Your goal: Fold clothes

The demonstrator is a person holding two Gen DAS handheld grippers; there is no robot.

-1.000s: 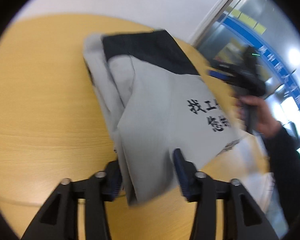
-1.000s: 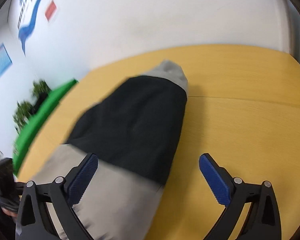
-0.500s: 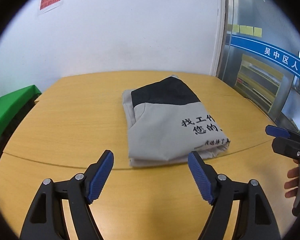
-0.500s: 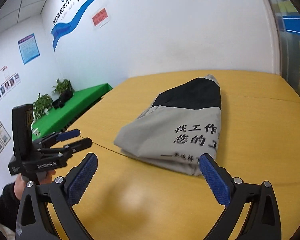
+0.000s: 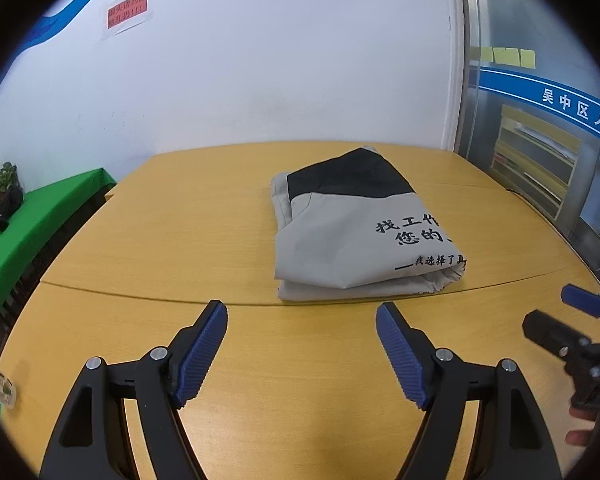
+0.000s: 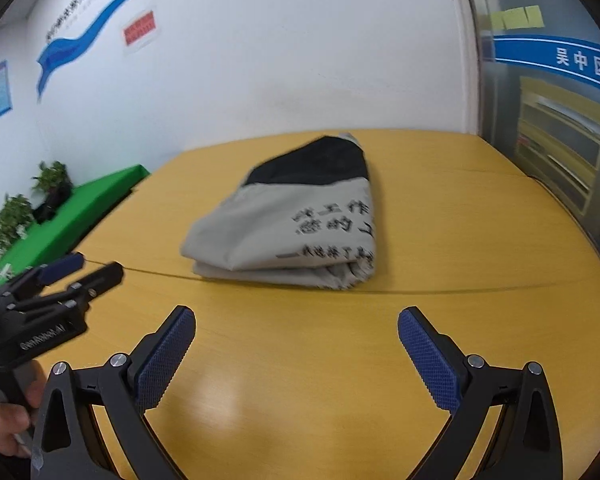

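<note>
A folded grey and black cotton garment with black printed Chinese characters (image 5: 356, 236) is lying flat on the round yellow wood-grain table (image 5: 180, 240), sitting right of centre in the left wrist view and in the middle of the frame in the right wrist view (image 6: 288, 232). Its black panel is facing the far white wall, while its layered grey edge is resting just beyond the thin seam that is crossing the tabletop. The left gripper, black-framed with ribbed blue pads (image 5: 302, 354), is hovering over bare wood in the lower middle of its own frame, its jaws spread wide and gripping nothing, well short of the garment. The right gripper, black-framed with textured blue pads (image 6: 296, 358), is likewise hanging in the lower middle of its view with its jaws splayed apart and nothing between them, also clear of the cloth. Each tool is showing up in the other camera: the right gripper is peeking in at the lower right edge of the left wrist view (image 5: 572, 320), and the left gripper is appearing at the lower left of the right wrist view (image 6: 64, 276), with the person's left hand (image 6: 4, 424) wrapping around its handle. A green-covered side table (image 5: 32, 232) is standing at the left of the frame, carrying a small potted plant (image 5: 0, 180). A red rectangular notice (image 5: 127, 10) is hanging in the upper left on the wall, and a glass partition with a blue lettered band (image 5: 548, 96) is filling the right side.
</note>
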